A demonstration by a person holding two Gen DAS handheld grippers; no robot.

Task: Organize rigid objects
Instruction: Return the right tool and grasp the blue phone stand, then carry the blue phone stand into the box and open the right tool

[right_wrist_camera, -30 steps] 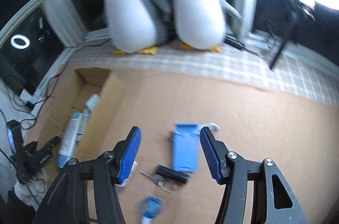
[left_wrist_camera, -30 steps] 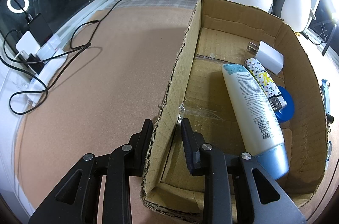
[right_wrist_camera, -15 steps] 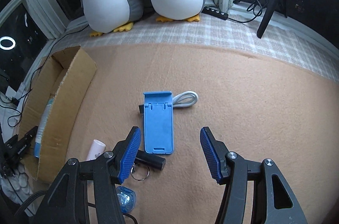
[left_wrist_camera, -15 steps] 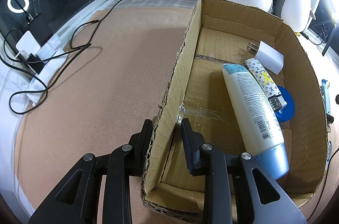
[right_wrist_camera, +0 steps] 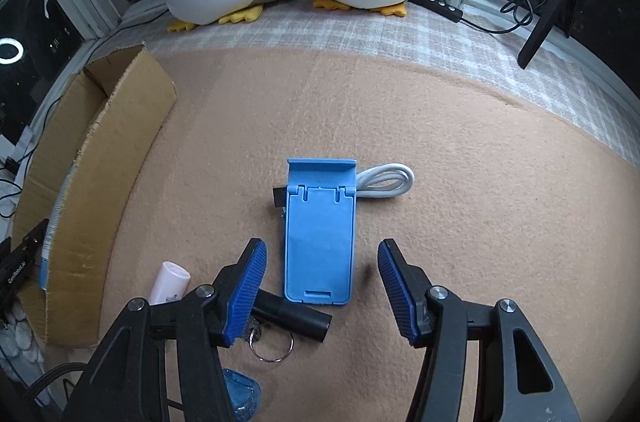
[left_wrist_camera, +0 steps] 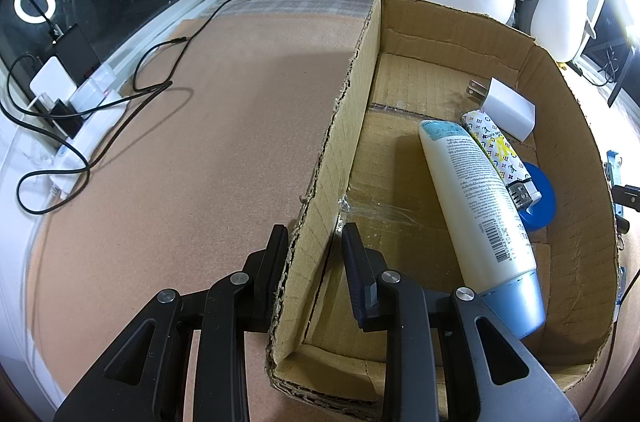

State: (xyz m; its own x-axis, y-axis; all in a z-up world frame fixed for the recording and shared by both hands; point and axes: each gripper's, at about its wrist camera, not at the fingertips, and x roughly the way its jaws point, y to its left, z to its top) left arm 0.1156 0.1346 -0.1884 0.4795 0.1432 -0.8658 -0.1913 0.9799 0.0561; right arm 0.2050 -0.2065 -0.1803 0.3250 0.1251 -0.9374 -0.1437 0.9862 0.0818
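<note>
**A:** What sits nearest the right gripper (right_wrist_camera: 320,282)?

**B:** Its blue-padded fingers (right_wrist_camera: 245,288) are spread wide and hold nothing. Between them, at twelve o'clock, lies a blue phone stand (right_wrist_camera: 319,234), flat on the tan mat (right_wrist_camera: 460,182). The stand's near end is level with the fingertips.

**A:** Which way does the stand's long side run?

**B:** From six to twelve o'clock, in line with the fingers, so its narrow width faces the gap. I judge a straight advance and a squeeze would take it.

**A:** Anything crowding it?

**B:** A black cylinder (right_wrist_camera: 294,316) with a key ring (right_wrist_camera: 272,346) lies just beside its near end, at about seven o'clock. A pink tube (right_wrist_camera: 170,282) lies at nine. Farther off, a white cable (right_wrist_camera: 384,180) lies right beside the far end, at one o'clock.

**A:** And the left gripper (left_wrist_camera: 314,242)?

**B:** It straddles the near wall of the box (left_wrist_camera: 340,142), fingers narrow, one outside and one inside; whether they press the cardboard I cannot tell. The box lies at ten o'clock from the stand. The right hand is plainly nearer the stand.
</note>
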